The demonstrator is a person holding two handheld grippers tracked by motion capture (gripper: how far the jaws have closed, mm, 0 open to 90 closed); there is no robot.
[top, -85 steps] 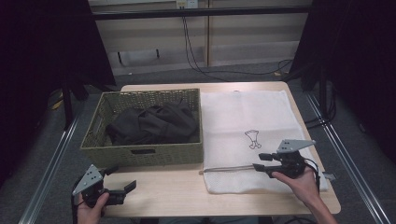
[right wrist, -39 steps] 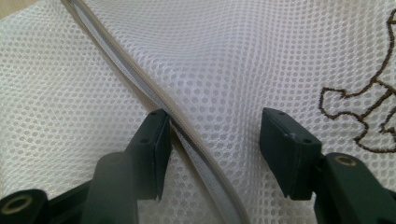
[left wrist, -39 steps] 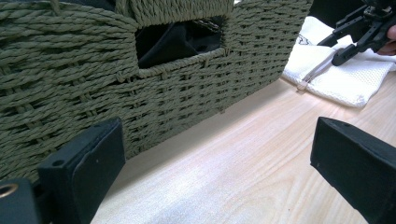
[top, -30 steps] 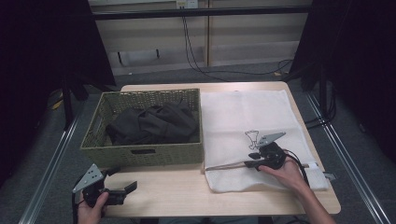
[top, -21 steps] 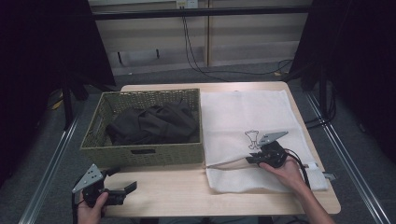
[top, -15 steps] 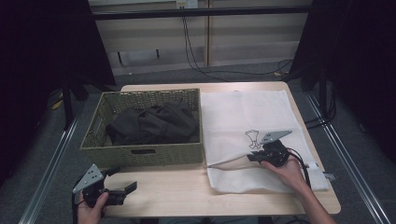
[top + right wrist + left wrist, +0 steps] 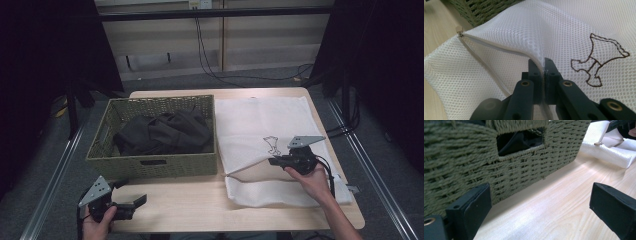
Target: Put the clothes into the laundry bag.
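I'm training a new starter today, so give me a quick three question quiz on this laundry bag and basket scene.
1. True or false: the right tool is shut on the white mesh bag.
2. What lies in the woven basket? A) dark clothing B) towels C) nothing
3. Are the left tool jaws open or shut?

Key: 1 true, it pinches the upper layer at the zipper opening. 2 A, the dark clothing. 3 open, above the wooden table.
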